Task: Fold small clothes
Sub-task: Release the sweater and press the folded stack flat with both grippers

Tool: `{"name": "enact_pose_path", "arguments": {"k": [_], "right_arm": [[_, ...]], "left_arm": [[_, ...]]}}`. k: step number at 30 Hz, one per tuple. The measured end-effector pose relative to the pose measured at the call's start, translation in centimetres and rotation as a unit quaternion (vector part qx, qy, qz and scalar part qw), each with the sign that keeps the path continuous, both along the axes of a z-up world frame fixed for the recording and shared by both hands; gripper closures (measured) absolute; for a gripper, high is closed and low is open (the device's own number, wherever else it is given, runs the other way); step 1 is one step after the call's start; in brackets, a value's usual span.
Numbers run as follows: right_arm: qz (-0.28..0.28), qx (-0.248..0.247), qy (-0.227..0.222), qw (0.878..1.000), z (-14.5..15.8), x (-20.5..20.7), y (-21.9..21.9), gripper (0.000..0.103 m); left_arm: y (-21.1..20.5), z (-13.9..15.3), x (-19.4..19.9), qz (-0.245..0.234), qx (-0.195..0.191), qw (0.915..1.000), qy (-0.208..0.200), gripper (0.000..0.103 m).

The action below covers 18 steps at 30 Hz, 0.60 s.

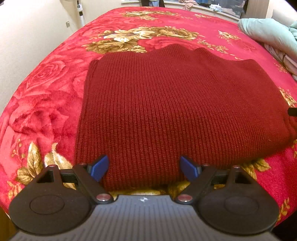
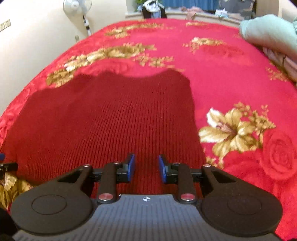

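Observation:
A dark red knitted sweater lies folded flat on the red floral blanket. My left gripper is open, its blue pads straddling the sweater's near edge with nothing gripped. In the right wrist view the same sweater fills the left and middle. My right gripper is open over the sweater's near right part, its blue pads apart and holding nothing. The left gripper's tip shows at the left edge of that view.
A pale green pillow and bundled bedding lie at the far right of the bed. A standing fan stands by the wall at the far left. A cluttered ledge runs behind the bed.

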State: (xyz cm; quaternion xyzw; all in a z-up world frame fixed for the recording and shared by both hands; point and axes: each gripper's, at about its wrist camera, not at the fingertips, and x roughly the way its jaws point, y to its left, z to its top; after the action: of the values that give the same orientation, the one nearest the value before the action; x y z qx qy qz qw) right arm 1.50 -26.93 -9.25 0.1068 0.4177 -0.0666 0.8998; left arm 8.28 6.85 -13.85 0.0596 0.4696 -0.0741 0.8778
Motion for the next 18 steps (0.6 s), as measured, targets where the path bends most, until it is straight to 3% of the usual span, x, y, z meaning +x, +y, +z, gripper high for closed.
{"name": "enact_pose_path", "arguments": {"k": [5, 6, 8, 10, 12, 18], "right_arm": [[-0.012, -0.003, -0.019, 1.000, 0.5, -0.2, -0.7, 0.074], [-0.016, -0.002, -0.021, 1.000, 0.5, -0.1, -0.9, 0.074], [-0.028, 0.001, -0.032, 0.999, 0.9, -0.3, -1.3, 0.074], [-0.041, 0.005, -0.047, 0.998, 1.4, -0.5, -1.9, 0.074], [-0.056, 0.014, -0.059, 0.997, 2.0, -0.7, -2.6, 0.074], [-0.086, 0.038, -0.085, 0.992, 3.3, -0.9, -4.0, 0.073]], "left_arm": [[-0.2, 0.4, -0.3, 0.000, 0.003, 0.9999, -0.012, 0.016], [-0.1, 0.7, -0.6, 0.002, 0.003, 0.9997, -0.025, 0.021], [0.2, 1.5, -1.3, -0.004, -0.002, 0.9977, -0.067, 0.033], [0.5, 2.5, -2.1, -0.015, 0.001, 0.9947, -0.102, 0.062], [1.3, 3.4, -2.8, -0.011, -0.005, 0.9928, -0.119, 0.081], [4.6, 6.0, -3.9, 0.064, -0.077, 0.9877, -0.120, 0.084]]}}
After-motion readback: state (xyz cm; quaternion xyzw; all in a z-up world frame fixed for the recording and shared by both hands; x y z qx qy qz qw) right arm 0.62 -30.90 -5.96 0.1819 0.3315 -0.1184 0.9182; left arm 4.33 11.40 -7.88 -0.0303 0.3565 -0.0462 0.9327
